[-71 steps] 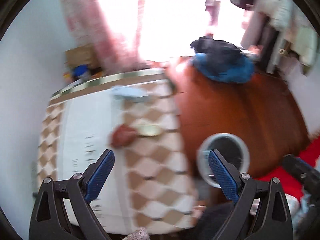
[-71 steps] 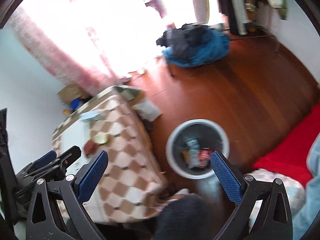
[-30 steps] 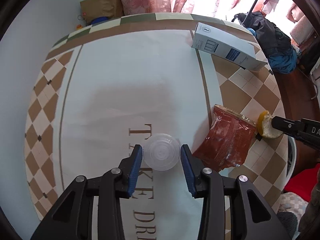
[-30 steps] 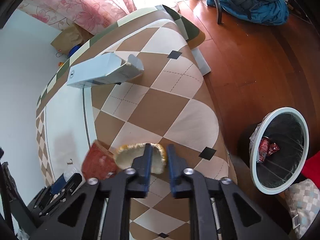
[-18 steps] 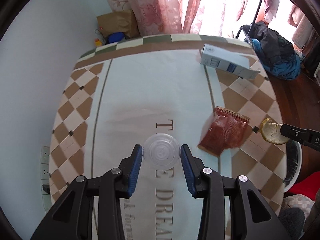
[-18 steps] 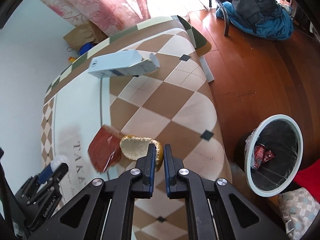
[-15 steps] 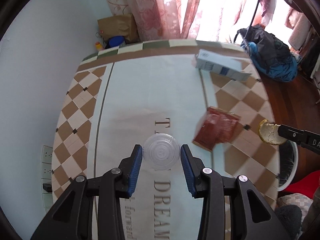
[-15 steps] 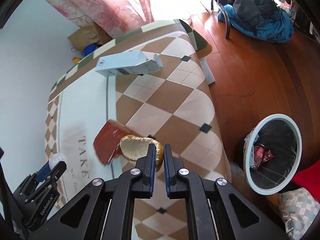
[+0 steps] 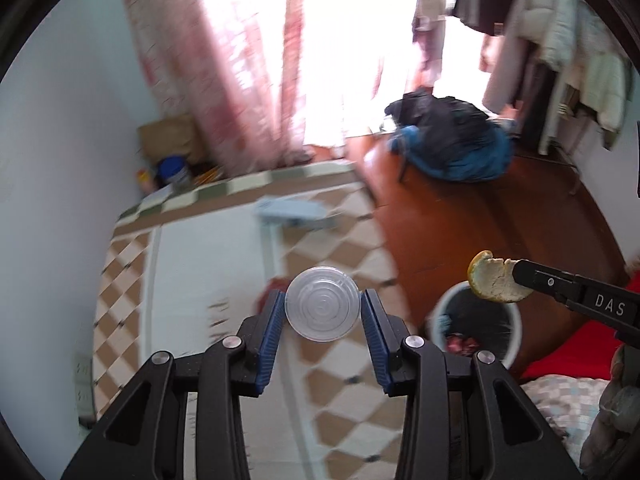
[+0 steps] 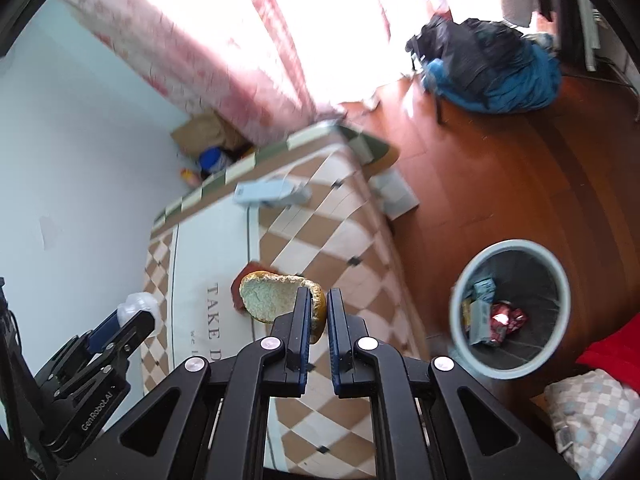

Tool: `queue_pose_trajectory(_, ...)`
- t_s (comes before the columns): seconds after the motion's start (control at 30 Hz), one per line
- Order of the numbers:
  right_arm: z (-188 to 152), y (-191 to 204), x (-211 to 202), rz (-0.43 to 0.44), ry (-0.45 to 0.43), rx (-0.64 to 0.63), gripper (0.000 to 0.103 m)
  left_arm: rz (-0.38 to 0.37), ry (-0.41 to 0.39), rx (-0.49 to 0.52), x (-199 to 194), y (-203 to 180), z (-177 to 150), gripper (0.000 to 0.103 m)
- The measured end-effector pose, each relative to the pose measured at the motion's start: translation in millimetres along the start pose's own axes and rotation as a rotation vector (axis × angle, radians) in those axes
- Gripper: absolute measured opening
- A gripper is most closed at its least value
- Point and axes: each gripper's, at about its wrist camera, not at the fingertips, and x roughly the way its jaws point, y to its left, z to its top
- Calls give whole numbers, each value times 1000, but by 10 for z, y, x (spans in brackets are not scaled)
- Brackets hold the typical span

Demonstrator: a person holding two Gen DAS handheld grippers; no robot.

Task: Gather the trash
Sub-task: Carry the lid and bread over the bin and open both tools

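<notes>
Bin (image 10: 510, 308) position governs the coming drop: in the right wrist view it lies on the floor at about 3 o'clock from the right gripper (image 10: 319, 312), which is clenched on a fruit peel (image 10: 276, 300). Left gripper (image 9: 322, 316) clamps a clear plastic lid (image 9: 322, 309) over the bed (image 9: 192, 280); from there the bin lies near 3 o'clock, beyond the right gripper. Right hand judged nearer.

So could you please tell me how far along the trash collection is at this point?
Done: wrappers already lie in the trash bin. In hand: the left gripper clamps a clear plastic lid, and the right gripper pinches a citrus peel, neither over the bin yet. Left: a red snack packet and a light-blue carton on the table.
</notes>
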Motion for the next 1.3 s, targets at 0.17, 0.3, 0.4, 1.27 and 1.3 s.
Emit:
queue_pose_trajectory(0.17, 37, -592, -506, -54, -63, 43, 8, -80, -12, 87, 53, -736, 147, 36)
queue_pose_trajectory(0.3, 3, -1141, -692, -118, -73, 95, 8, -130, 10, 147, 238, -1267, 157, 36)
queue_pose_trajectory(0.4, -58, -1573, -695, -149, -59, 149, 8, -155, 37, 193, 425, -1633, 143, 36)
queue_pose_trajectory(1.27, -385, -3687, 1165, -293, 224, 349, 9, -159, 385, 287, 2357, -2733, -395, 36)
queue_pose_trajectory(1.3, -374, -3693, 1191, -285, 222, 344, 9, -155, 390, 280, 2359, -2728, -397, 36)
